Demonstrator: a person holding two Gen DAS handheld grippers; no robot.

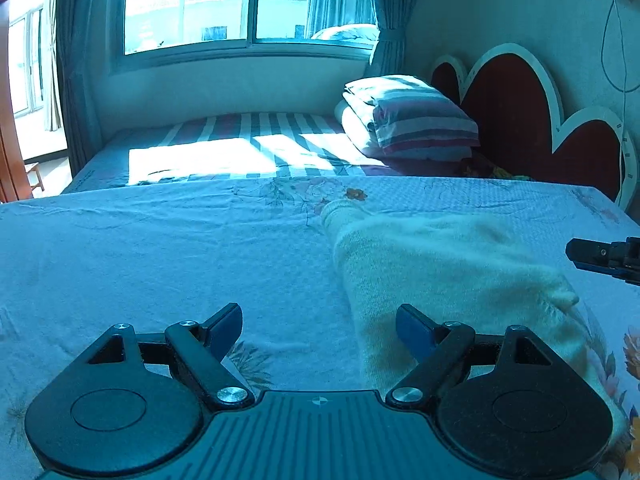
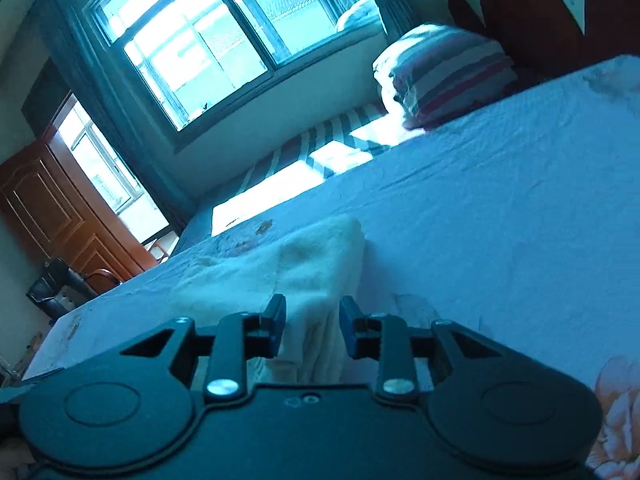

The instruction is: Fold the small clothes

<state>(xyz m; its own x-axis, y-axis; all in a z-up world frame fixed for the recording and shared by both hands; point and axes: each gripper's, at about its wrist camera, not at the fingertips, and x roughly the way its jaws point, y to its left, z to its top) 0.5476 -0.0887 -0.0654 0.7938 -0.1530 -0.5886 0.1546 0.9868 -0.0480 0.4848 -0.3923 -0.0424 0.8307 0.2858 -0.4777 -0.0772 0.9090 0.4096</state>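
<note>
Looking at where things sit: the cream fuzzy knit garment (image 1: 452,276) lies flat on the light blue flower-print cloth covering the bench (image 1: 160,256), with its ribbed cuff end (image 1: 340,210) pointing away toward the striped bed (image 1: 256,132) and window. So its long axis runs roughly near-to-far, leaning a bit left at the far end.

The left hand-held gripper (image 1: 319,330) is spread wide with nothing in it, sitting at the garment's near left edge; its right finger (image 1: 414,330) is over the knit, the other over bare cloth.

The right hand-held gripper (image 2: 312,326) is about half open, with a bunched bit of the garment's near edge between the fingers. I can't tell if the pads actually touch it, so I wouldn't call it held.

My guess is the right one is closer to grabbing, and the fold goes along that long axis.
</note>
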